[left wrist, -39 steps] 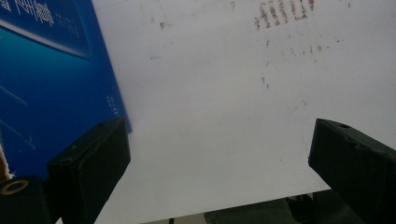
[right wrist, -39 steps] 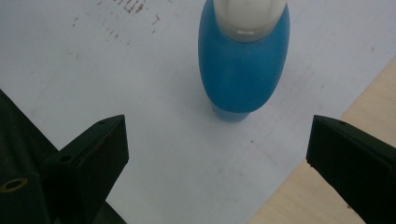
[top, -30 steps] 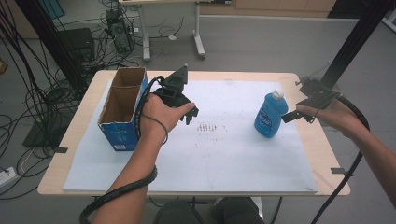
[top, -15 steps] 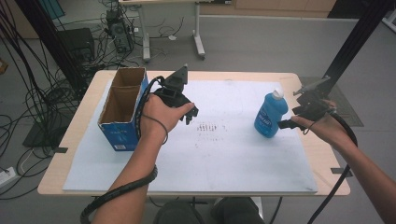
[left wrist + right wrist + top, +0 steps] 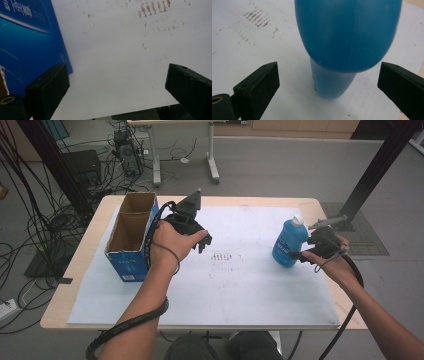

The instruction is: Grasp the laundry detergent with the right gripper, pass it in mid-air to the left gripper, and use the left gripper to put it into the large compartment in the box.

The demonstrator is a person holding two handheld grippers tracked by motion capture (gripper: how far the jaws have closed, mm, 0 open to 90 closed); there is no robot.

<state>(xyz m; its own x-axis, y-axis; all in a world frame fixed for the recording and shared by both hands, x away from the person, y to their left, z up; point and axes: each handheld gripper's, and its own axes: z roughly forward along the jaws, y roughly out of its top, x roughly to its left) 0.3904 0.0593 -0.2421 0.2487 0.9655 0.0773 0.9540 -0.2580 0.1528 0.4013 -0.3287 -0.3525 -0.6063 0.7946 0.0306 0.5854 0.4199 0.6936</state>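
Blue bottle about to be grasped; nothing lifted yet.

The bottle [image 5: 288, 244] stands upright on the white sheet [image 5: 235, 285] at the table's right side. The right gripper [image 5: 302, 254] is held spread, fingers [image 5: 258, 82] either side of it, untouched. The left gripper [image 5: 200, 237] is spread and empty beside the open box [image 5: 131, 240]. Grasping and moving are judged left.

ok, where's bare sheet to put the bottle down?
The widest bare patch is the near half of the white sheet, between the two forearms. Also free: the far strip between the left gripper and the blue bottle. Crowded on the left, by the open blue carton, and around the right gripper.
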